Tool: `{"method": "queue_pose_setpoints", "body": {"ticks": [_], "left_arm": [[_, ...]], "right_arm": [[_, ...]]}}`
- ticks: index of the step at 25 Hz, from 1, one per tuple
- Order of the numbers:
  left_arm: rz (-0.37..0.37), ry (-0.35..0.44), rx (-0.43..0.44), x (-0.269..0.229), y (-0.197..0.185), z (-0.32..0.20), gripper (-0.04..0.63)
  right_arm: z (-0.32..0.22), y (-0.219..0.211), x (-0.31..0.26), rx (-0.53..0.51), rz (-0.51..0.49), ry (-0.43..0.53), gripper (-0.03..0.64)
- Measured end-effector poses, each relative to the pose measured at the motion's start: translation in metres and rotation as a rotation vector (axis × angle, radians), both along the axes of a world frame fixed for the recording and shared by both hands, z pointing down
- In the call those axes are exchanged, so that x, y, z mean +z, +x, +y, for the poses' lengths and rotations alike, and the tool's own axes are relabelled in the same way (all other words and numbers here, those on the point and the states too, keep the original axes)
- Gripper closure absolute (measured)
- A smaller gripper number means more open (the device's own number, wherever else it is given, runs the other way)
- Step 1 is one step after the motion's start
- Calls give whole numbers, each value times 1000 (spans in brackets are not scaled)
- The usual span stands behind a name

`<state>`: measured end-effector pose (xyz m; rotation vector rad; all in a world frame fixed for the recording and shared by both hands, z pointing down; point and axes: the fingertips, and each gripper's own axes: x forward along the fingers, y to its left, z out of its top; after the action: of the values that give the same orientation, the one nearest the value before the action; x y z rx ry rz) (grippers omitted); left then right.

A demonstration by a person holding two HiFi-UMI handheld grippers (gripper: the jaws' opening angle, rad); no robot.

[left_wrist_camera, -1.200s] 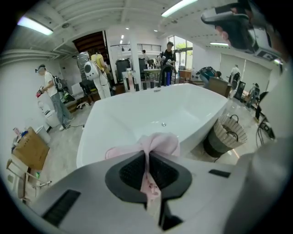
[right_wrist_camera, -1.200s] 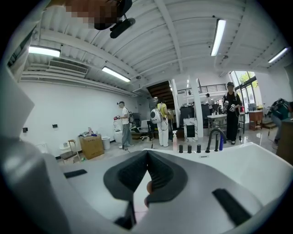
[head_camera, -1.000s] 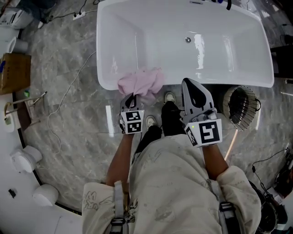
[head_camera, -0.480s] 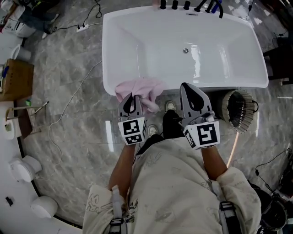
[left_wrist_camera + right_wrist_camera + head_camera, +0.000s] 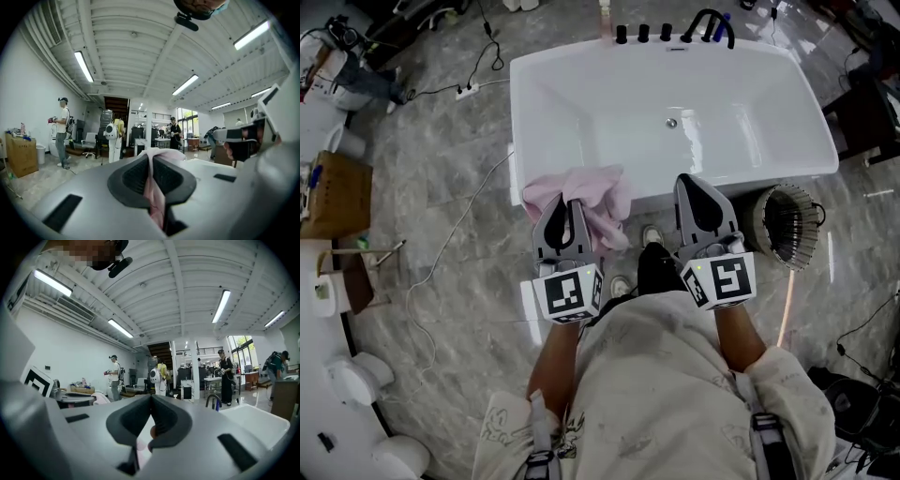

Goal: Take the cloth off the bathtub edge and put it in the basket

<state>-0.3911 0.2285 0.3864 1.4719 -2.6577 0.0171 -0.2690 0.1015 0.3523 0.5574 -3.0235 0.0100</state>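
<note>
While the left claw (image 5: 569,204) pinches the pink cloth (image 5: 602,192) over the bathtub's (image 5: 517,122) near-left rim, the right claw (image 5: 701,182) is pressed together and empty, with the basket (image 5: 787,225) on open floor (image 5: 450,234) by the tub's near-right corner.

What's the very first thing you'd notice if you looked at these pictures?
A big white bathtub fills the top of the head view, set on a grey marbled floor. A pink cloth stands out at the tub's near edge, pinched in the shut left gripper. A round wire basket sits on the floor by the tub's right corner, beside the shut, empty right gripper.
</note>
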Motion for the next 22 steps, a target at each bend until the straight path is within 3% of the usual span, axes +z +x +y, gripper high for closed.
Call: {"method": "queue_pose_setpoints", "body": {"ticks": [8, 16, 22], "left_arm": [[-106, 113, 67, -68, 8, 0, 574], [-90, 158, 183, -95, 22, -34, 574], [-78, 173, 310, -98, 55, -80, 574]], "right_arm": [[-5, 22, -37, 117, -71, 23, 629], [-25, 59, -48, 240, -80, 50, 629], [-54, 115, -45, 396, -67, 52, 629]]}}
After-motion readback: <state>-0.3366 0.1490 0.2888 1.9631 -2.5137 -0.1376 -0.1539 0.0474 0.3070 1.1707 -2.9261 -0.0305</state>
